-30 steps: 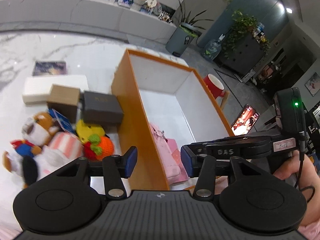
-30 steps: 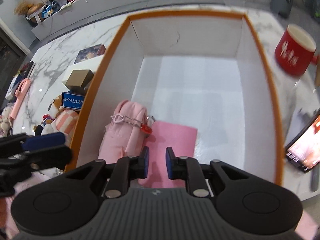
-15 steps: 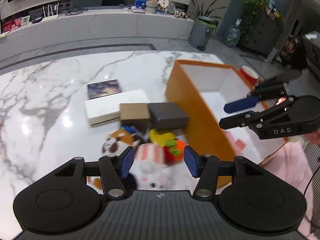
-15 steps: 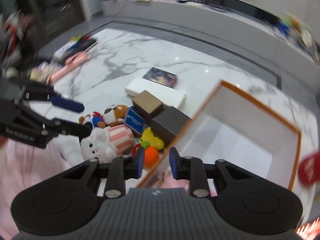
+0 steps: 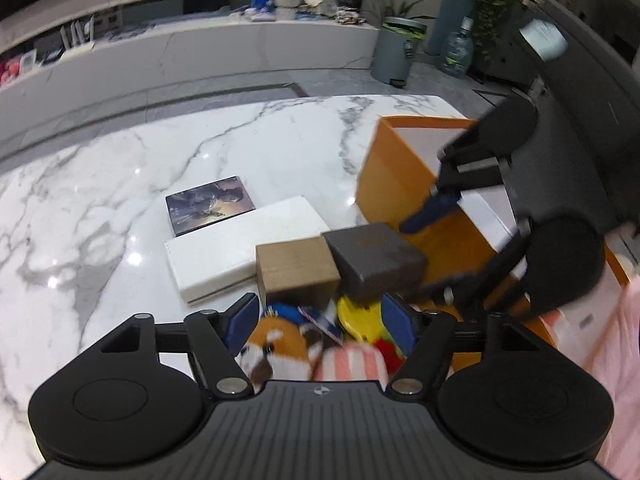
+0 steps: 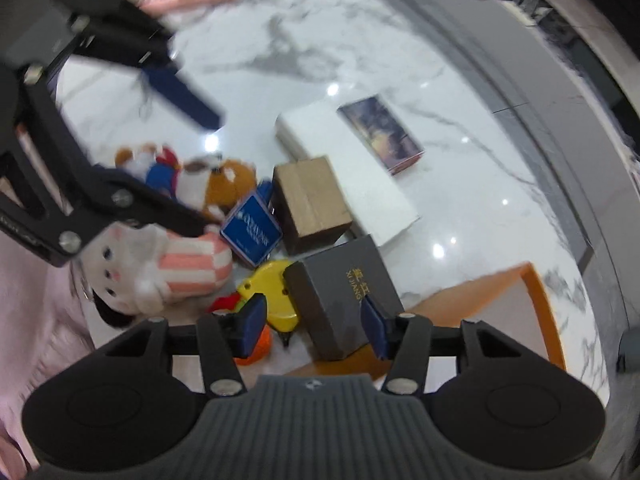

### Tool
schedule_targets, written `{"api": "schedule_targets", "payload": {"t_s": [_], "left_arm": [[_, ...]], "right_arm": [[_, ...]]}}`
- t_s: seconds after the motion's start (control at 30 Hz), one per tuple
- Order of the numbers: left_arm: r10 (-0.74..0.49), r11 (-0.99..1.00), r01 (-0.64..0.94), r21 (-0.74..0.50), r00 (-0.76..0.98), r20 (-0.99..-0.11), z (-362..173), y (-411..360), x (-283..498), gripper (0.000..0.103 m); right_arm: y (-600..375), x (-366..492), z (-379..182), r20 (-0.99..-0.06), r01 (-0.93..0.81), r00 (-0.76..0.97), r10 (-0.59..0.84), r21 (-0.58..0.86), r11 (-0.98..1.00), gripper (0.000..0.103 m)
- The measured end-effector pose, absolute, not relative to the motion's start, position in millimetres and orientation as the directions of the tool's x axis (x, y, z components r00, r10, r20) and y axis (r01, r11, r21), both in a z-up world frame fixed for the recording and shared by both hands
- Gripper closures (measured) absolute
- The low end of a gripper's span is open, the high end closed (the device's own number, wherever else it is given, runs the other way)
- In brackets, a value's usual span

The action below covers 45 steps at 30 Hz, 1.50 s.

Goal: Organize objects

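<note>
Marble table [image 5: 120, 184], white with grey veins; bears every item below.

Orange box [image 5: 384, 176], open-topped with white inside walls, at the right of the left wrist view; stands on the table just right of the cluster; its contents are hidden by the right gripper here.

White flat box [image 5: 224, 252], lying flat, left of the orange box; a dark picture book [image 5: 210, 204] lies against its far edge.

Grey box [image 6: 344, 292] with gold lettering on the lid; touching the near wall of the orange box; beside the brown cardboard box [image 6: 310, 202], which sits against the white flat box.

Striped plush [image 6: 168, 264], white face and pink-and-white body, lying on its side at the near left of the cluster; a brown plush [image 6: 224, 184] and a red-and-blue plush [image 6: 160, 168] lie beyond it.

Blue card pack [image 6: 252, 232], tilted, between the brown plush and the cardboard box.

Yellow toy [image 6: 272, 288], with red and orange parts, just beside the grey box.

Left gripper [image 5: 322, 322]; jaws have just been opening and stand wide, nothing pressed between the pads; poised above the plush toys.

Right gripper [image 6: 314, 326]; jaws have just been opening, moderately wide, pads clear of contact; the grey box's near corner and the yellow toy show between them.
</note>
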<state>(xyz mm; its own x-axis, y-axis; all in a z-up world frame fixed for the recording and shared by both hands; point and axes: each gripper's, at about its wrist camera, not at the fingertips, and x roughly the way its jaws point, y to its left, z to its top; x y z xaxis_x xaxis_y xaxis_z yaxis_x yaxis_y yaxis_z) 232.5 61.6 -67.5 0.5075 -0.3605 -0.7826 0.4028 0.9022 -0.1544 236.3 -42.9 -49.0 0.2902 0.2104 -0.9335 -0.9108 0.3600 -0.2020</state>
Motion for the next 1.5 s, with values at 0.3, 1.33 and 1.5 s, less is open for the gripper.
{"api": "schedule_targets", "payload": {"t_s": [0.3,1.33,1.5], "left_arm": [[-0.349,0.927,0.305,-0.218,0.491,-0.798,-93,50,270,0.014],[-0.327,0.942,0.243,-0.233,0.490,-0.808,-94,56,281,0.033],[-0.327,0.944,0.232,-0.235,0.558,-0.762,-62,68,264,0.033]], "right_arm": [[-33,246,-91,-0.941,-0.937,0.326,0.091,-0.309,0.164,0.048],[-43,220,-74,-0.885,-0.901,0.433,0.173,-0.430,0.054,0.064],[-43,216,-45,-0.871,-0.898,0.440,0.221,-0.430,0.092,0.064]]}}
